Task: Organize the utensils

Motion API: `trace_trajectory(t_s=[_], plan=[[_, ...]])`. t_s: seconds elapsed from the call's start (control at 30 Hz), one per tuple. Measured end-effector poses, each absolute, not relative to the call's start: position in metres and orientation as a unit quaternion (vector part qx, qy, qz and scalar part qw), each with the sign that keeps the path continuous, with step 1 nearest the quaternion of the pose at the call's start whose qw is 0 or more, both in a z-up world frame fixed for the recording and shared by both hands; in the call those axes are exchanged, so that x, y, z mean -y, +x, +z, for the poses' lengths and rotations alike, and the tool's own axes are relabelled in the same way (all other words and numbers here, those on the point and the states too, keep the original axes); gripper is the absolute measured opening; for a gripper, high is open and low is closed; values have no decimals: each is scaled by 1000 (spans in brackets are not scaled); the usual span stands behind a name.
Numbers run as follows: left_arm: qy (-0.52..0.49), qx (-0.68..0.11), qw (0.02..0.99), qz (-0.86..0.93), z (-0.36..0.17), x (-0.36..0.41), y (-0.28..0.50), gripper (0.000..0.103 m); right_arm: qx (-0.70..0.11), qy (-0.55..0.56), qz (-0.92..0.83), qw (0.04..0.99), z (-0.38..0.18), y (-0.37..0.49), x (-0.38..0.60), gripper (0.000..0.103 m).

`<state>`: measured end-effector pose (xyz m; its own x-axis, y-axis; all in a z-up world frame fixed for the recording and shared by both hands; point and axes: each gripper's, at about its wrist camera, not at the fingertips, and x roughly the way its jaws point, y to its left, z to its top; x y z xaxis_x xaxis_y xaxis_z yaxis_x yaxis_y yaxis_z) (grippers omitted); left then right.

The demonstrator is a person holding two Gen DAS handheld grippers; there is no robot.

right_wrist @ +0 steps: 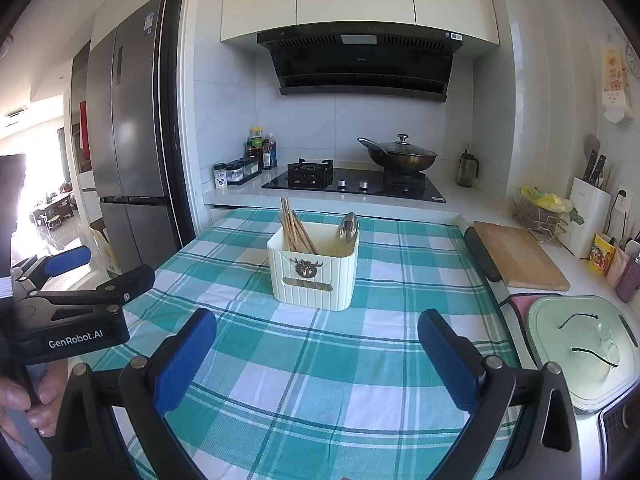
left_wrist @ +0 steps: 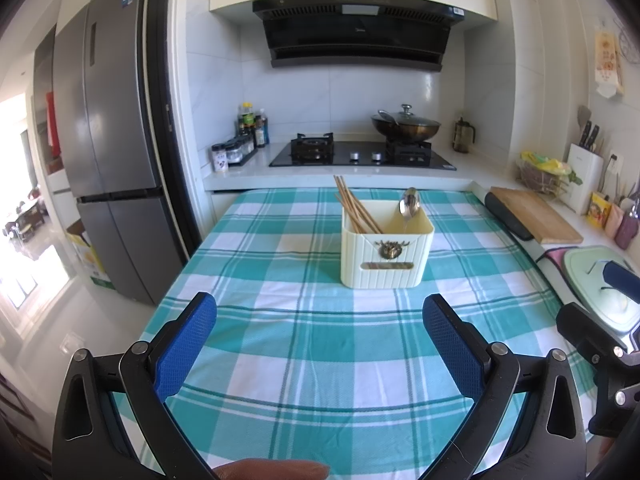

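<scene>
A cream ribbed utensil holder (left_wrist: 386, 258) stands on the teal checked tablecloth (left_wrist: 288, 336); it also shows in the right wrist view (right_wrist: 314, 274). Several wooden chopsticks (left_wrist: 356, 210) lean in its left side and a metal spoon (left_wrist: 409, 202) stands in its right side; the right wrist view shows the chopsticks (right_wrist: 296, 230) and spoon (right_wrist: 349, 227) too. My left gripper (left_wrist: 320, 344) is open and empty, well short of the holder. My right gripper (right_wrist: 316, 354) is open and empty, also short of it. The left gripper's body (right_wrist: 68, 308) shows at the left of the right wrist view.
A gas hob (left_wrist: 360, 154) with a lidded wok (left_wrist: 406, 124) lies behind the table. A wooden cutting board (right_wrist: 518, 254) and a pale green lidded pot (right_wrist: 582, 350) sit to the right. Condiment bottles (left_wrist: 250, 126) and a fridge (left_wrist: 108, 136) stand to the left.
</scene>
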<state>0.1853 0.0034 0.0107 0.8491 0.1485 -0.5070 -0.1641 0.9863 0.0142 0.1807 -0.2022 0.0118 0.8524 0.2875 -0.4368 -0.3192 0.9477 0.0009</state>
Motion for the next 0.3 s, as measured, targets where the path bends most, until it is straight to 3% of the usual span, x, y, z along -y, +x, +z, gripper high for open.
trace_trajectory(t_s=[0.3], plan=[[-7, -263, 960, 91, 7, -3, 190, 103, -226, -35, 155, 961, 7, 184, 206, 102]])
